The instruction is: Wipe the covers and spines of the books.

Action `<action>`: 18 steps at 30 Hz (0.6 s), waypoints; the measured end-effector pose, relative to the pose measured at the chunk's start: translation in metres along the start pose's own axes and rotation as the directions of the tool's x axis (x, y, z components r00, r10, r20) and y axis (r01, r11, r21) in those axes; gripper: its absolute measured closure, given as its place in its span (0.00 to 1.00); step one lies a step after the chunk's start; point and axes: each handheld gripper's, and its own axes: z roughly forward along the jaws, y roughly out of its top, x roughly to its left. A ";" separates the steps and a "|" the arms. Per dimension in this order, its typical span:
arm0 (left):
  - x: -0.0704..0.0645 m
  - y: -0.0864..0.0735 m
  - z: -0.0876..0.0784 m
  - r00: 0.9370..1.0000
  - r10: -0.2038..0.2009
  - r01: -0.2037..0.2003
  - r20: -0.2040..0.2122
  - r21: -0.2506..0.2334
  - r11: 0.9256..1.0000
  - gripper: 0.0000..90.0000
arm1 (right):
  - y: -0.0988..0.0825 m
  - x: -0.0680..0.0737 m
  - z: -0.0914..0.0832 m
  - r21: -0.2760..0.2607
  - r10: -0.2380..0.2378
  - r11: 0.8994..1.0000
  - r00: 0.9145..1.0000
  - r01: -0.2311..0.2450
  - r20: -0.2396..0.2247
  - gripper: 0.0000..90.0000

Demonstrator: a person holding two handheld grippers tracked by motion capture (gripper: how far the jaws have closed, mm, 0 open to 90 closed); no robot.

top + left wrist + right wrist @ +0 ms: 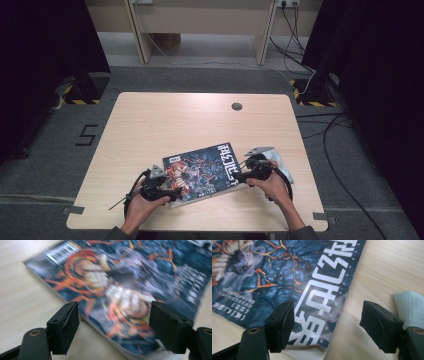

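Pale wood table (150, 125) | comic book (202, 171) flat near front edge, cloth (284, 167) beside it | left gripper (159, 191) and right gripper (252, 172) — both gaping, nothing held, 1 at each end | best: close squarely on edges — hands low, level.

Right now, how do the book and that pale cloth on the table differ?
The book is large, flat and dark, with orange art and white lettering; the cloth is small, pale green and plain. The book lies between both hands; the cloth sits beside the right gripper. Both rest on the table.
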 end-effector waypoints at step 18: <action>0.015 0.004 0.001 0.994 0.076 -0.077 -0.083 -0.007 0.997 0.27 | -0.022 0.036 -0.003 0.083 -0.090 0.993 0.996 0.089 0.007 0.33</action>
